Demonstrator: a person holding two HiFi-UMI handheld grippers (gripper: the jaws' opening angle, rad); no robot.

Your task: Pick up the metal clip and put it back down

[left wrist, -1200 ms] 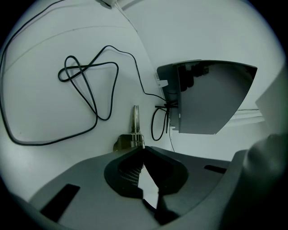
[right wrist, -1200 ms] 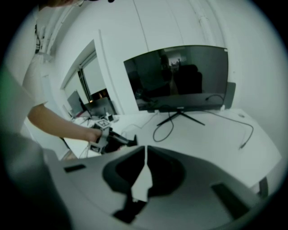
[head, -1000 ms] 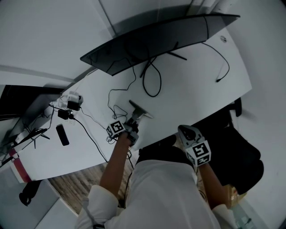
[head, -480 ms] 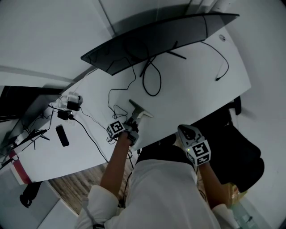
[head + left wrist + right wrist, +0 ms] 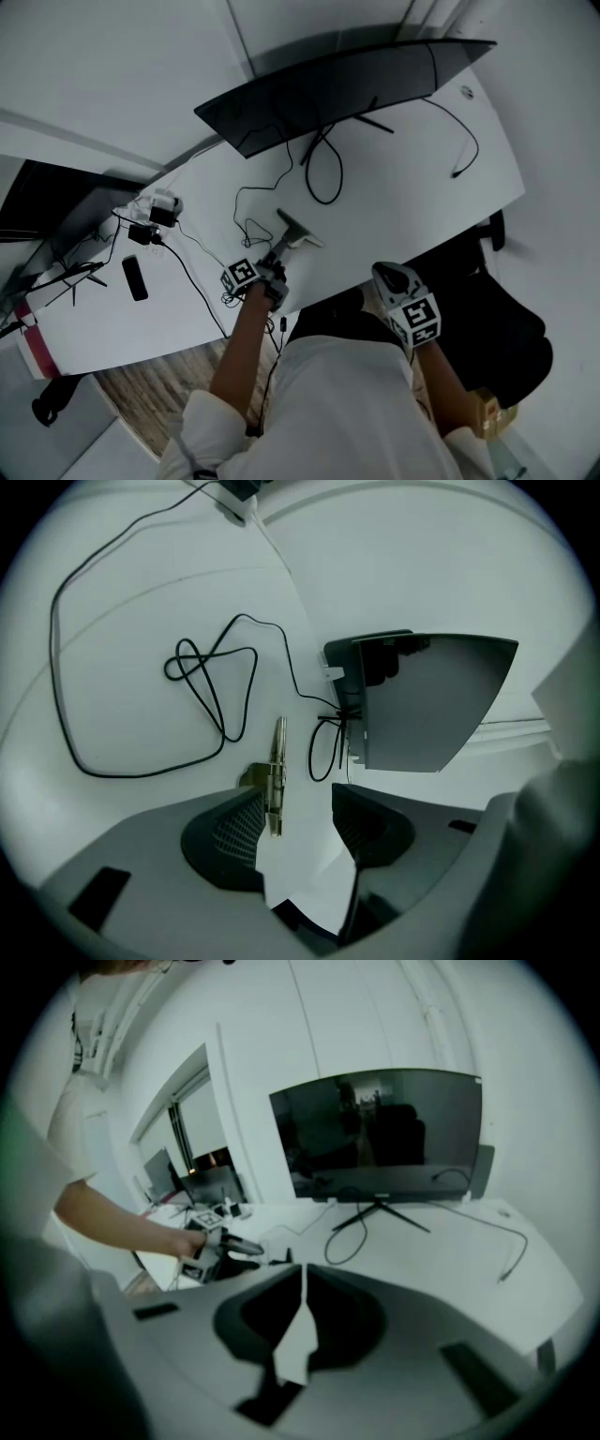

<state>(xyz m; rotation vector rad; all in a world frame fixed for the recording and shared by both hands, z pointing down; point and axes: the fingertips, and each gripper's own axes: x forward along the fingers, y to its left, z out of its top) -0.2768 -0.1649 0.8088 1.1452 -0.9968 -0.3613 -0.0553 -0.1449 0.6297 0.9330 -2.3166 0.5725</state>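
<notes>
Jaws shut a second ago are now opening on the left gripper [image 5: 296, 808], freeing the metal clip [image 5: 276, 775]. The clip lies on the white desk [image 5: 131, 705], between the jaws and just off the left pad; whether it touches that pad is hard to tell. The right gripper [image 5: 302, 1309] hangs near the person's body, jaws together on nothing. Thin, stiff and light, the clip looks slippery along its steel sides, so a pinch across its narrow middle seems the surest hold. Beyond it loops a black cable [image 5: 217, 688], then a curved monitor [image 5: 337, 80].
</notes>
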